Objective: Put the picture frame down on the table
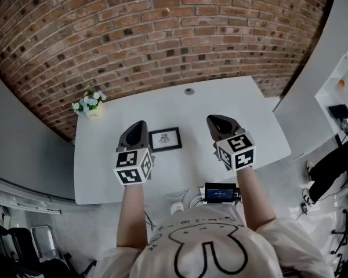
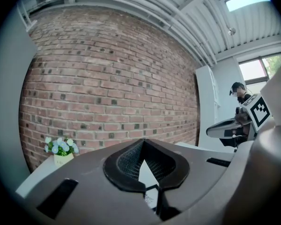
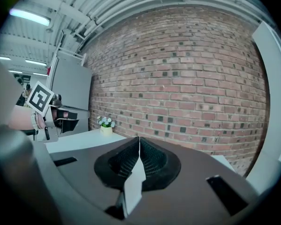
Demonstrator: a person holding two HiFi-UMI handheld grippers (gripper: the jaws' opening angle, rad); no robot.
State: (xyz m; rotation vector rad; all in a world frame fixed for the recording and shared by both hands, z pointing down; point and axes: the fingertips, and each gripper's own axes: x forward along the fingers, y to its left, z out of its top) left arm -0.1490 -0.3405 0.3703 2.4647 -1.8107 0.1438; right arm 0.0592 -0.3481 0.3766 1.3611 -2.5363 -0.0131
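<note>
Your left tongs (image 2: 143,145) are pressed together with nothing between the ribbed black pads, and your right tongs (image 3: 139,139) are pressed together the same way, empty as well. Both point out over the tabletop (image 1: 238,106) toward the brick wall (image 1: 162,28), side by side but well apart, each carrying its white cube of square black markers near your hand. Between them the picture frame (image 1: 165,139) lies on the tabletop, a thin black rectangular border round a white mat with a small dark image in the middle. In the head view its left edge shows just beside your left tongs, and neither pair grips it. Nothing stands between the frame and either pair of tongs. Farther out, a small pale pot of white and blue flowers (image 1: 91,104) sits at the far left corner, and a small round grey thing (image 1: 189,91) lies at the far edge. The tabletop is smooth, white and round-cornered, while the wall behind is rough red-brown brick with darker bricks scattered through it. Off to the right, past a white partition, another person (image 1: 336,164) in dark clothes stands on the grey floor.
</note>
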